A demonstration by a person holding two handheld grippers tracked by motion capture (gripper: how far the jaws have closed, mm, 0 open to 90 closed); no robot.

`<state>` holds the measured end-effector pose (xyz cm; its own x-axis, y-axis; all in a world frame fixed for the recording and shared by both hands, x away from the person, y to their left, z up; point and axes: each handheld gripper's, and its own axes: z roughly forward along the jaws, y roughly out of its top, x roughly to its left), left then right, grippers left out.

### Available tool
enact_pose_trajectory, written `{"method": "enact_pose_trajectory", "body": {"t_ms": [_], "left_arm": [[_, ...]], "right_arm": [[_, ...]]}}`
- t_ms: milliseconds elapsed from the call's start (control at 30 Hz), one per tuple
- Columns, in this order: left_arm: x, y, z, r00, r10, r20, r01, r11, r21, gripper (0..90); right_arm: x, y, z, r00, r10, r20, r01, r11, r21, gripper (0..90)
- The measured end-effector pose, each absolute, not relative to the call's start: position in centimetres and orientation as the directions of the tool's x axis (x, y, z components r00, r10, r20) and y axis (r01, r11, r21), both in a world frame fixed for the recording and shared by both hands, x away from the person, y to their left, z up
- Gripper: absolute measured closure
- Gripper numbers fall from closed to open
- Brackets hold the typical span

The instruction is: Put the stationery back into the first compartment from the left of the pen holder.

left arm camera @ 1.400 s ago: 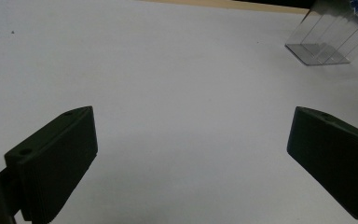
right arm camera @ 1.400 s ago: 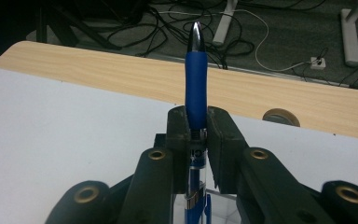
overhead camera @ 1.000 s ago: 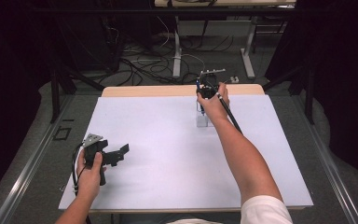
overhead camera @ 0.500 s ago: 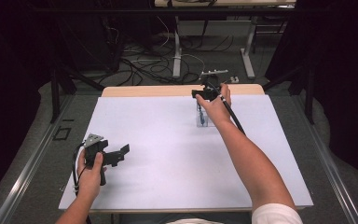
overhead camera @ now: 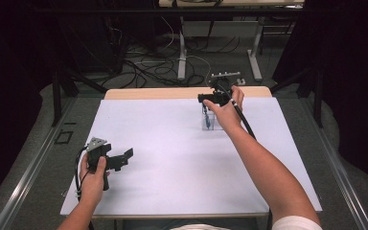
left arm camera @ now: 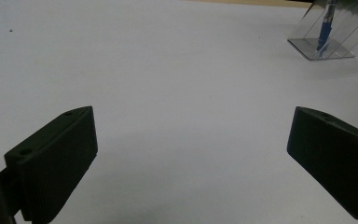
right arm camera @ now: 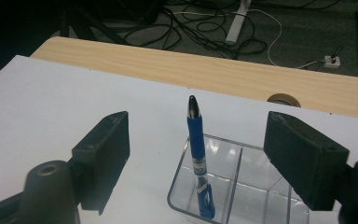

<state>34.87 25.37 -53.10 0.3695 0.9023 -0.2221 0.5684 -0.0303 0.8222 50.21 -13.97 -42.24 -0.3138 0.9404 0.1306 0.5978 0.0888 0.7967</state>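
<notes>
Your left tool (overhead camera: 124, 157) hovers low over the near-left part of the white tabletop (overhead camera: 172, 158), jaws spread wide and empty; leave it parked there, well apart from the work. Farther out, toward the far edge, your right tool (right arm camera: 196, 154) has just been opening, and its black jaws now stand wide on either side of the blue plastic ballpoint pen (right arm camera: 197, 158) without touching it. The pen stands nearly upright, tip down, in a front compartment of the clear acrylic divided pen holder (right arm camera: 242, 186), leaning a little on the wall. To finish the release cleanly, lift straight up and back so neither jaw brushes the pen's silver top or nudges the light holder. Beyond lies the tabletop's bare wooden strip (right arm camera: 223, 74)
</notes>
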Motion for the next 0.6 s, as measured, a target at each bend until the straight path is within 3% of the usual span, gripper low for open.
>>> {"method": "enact_pose_trajectory", "body": {"t_ms": [600], "left_arm": [[34.9,25.3,-53.1,0.375,0.902,-0.213,0.569,-0.043,0.821,1.7]], "right_arm": [[46.8,-16.2,-40.9,-0.384,0.919,0.093,0.508,0.126,0.852,16.1]]}}
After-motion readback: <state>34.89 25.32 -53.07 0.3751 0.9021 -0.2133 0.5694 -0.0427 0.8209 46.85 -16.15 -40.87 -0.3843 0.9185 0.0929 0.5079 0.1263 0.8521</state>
